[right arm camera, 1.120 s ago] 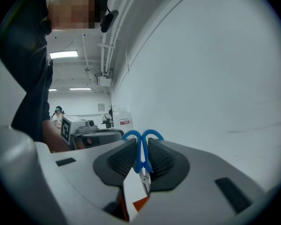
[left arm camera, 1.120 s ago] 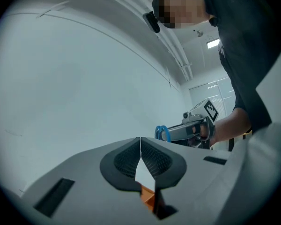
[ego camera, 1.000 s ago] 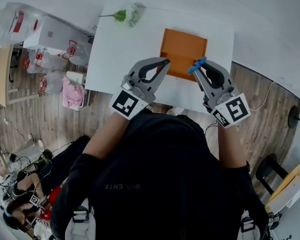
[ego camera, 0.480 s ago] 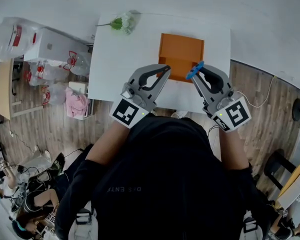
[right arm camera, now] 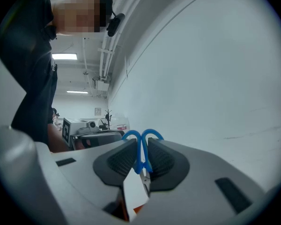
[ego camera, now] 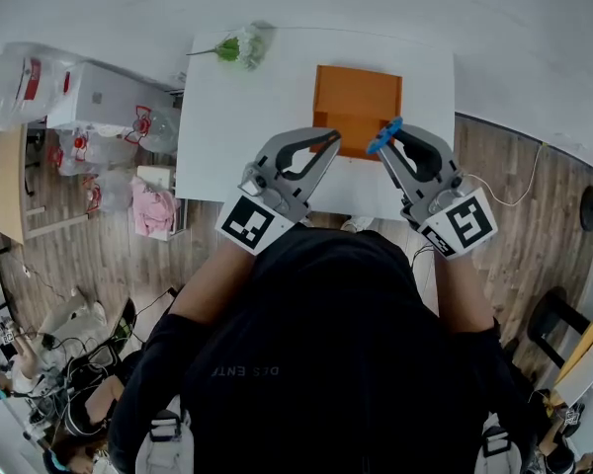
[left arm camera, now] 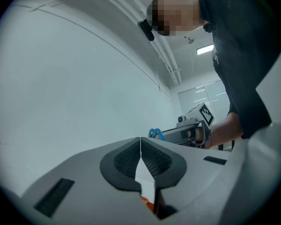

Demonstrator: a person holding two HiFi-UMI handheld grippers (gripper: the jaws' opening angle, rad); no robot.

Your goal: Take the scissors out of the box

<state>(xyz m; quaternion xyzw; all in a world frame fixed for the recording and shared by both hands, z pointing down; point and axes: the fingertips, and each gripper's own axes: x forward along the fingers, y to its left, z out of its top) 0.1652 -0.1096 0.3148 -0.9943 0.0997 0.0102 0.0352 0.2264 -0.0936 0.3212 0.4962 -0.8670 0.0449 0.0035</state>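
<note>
Little has changed over the last second. The right hand-held gripper (ego camera: pixel 388 141) is still clamped on the blue handle loops of the scissors (right arm camera: pixel 141 149). It holds them over the near edge of the orange box (ego camera: pixel 356 97), where they were before. The left hand-held gripper (ego camera: pixel 326 141) stays beside it, jaws pressed together with nothing between them. The box sits in the same spot on the white counter (ego camera: pixel 247 117); only our head camera has drifted a little.

We judge the scissors lifted clear of the box, though orange shows just under the blades in the right gripper view. What remains is to carry them aside and set them down.
</note>
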